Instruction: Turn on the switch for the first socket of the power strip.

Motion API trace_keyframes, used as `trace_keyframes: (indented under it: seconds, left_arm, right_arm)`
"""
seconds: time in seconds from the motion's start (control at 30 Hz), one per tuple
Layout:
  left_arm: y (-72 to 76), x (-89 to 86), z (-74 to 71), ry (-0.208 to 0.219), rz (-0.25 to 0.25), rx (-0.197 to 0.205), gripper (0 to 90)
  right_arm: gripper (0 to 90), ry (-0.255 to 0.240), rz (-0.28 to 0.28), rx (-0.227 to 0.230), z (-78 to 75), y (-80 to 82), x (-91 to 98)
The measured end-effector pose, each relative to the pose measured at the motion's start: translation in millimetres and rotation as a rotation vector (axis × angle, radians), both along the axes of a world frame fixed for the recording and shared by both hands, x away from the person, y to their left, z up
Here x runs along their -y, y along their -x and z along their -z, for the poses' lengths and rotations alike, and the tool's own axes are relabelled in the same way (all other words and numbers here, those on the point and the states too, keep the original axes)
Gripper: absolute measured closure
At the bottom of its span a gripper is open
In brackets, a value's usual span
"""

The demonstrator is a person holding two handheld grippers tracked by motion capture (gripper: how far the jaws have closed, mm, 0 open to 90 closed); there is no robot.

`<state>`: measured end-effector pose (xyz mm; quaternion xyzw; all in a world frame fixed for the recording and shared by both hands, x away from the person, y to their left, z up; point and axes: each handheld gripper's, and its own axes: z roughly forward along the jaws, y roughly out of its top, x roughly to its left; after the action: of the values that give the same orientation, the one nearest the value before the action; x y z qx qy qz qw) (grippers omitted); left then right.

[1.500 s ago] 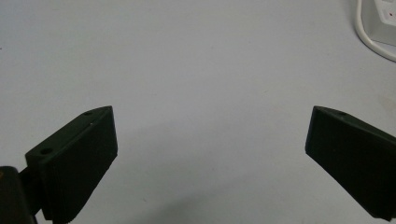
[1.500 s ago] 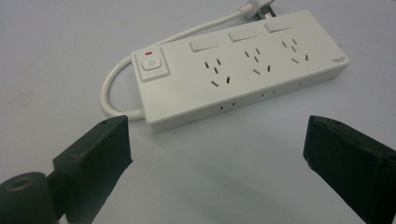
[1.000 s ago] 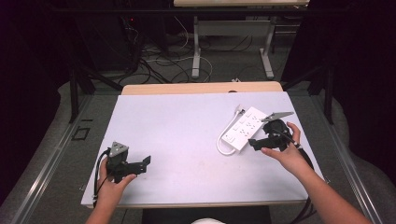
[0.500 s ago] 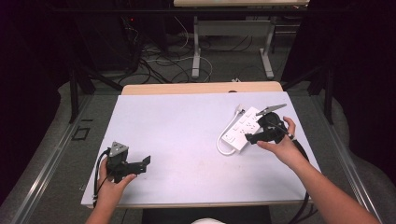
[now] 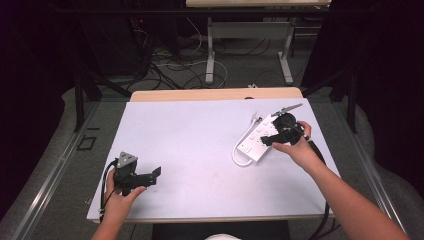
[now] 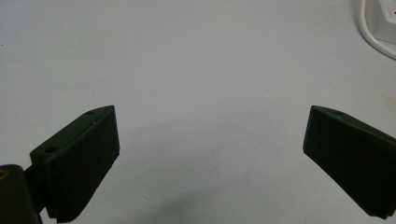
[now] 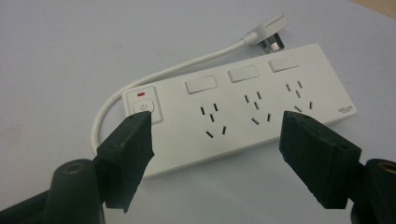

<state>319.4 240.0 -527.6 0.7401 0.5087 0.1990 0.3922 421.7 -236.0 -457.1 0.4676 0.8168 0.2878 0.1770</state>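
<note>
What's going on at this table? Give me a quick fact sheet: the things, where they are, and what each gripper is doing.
surface: white table
main thing: white power strip, lying flat at the table's right side
strip details: three switches, three sockets, one power button with a red light above it
cord: white, loops from the strip's end to a plug lying on the table
right gripper: over the strip, jaws have just been closing, not yet pressing it
left gripper: open over bare table, near the left front corner
</note>
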Motion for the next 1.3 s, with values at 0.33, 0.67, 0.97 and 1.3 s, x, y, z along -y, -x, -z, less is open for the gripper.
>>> trace_keyframes:
  seconds: [0.33,0.67,0.97,1.3]
  left_arm:
    - [-0.3,-0.6,0.9,0.008,-0.006,0.0,3.8]
    - [-0.4,-1.3,1.0,0.011,-0.01,-0.004,3.9]
    - [-0.7,-1.6,1.3,0.01,-0.009,-0.007,4.1]
    - [-0.8,-2.6,1.2,0.002,-0.004,-0.008,4.5]
  right_arm:
    - [32.5,0.027,0.021,-0.007,3.9,-16.5,-6.2]
    - [37.5,0.035,0.014,-0.021,9.7,-26.8,-12.9]
    - [37.8,0.02,0.035,-0.048,18.4,-36.3,-16.0]
    - [45.6,-0.016,0.018,-0.083,28.2,-43.3,-25.1]
